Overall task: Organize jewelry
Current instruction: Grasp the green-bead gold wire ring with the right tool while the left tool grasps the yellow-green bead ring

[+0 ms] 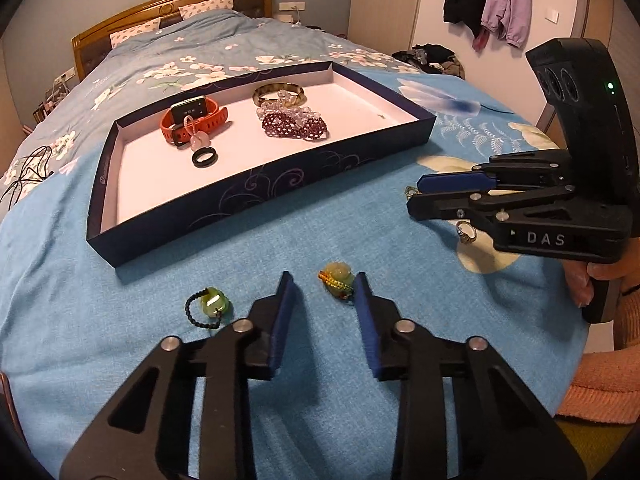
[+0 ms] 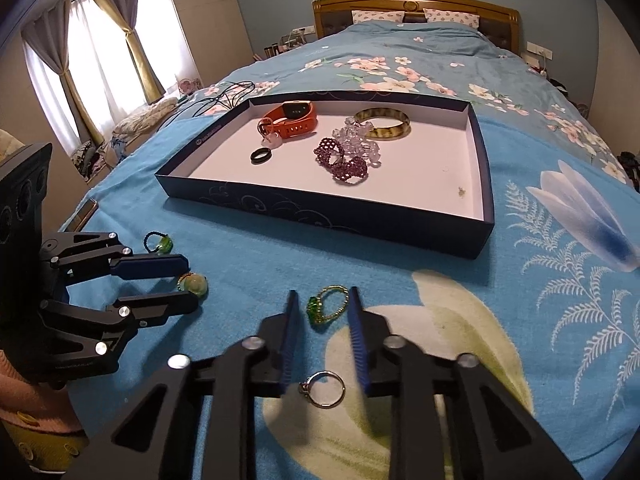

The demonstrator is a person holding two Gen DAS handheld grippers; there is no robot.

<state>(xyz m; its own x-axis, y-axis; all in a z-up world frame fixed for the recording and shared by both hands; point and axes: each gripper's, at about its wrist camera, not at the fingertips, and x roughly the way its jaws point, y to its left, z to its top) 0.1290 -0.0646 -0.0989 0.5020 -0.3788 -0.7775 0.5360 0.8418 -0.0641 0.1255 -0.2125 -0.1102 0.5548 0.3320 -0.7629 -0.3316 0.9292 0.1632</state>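
The left gripper (image 1: 324,284) stands unclenched beside a smooth green charm (image 1: 339,280) on cord, and the right gripper (image 2: 323,304) brackets a thin gold ring (image 2: 329,305) without pinching it; both lie on soft blue terry, so I judge hard pads may skid either away or snag loops. Farther off, the shallow card tray (image 2: 320,212) holds beads and a bangle (image 2: 382,123).

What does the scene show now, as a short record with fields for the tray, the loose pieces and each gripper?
tray: orange watch, black ring, bangle, purple bead bracelets
loose on blanket: black-cord pendant, silver ring
left gripper: open, around braided-cord pendant
right gripper: open, around green-stone ring
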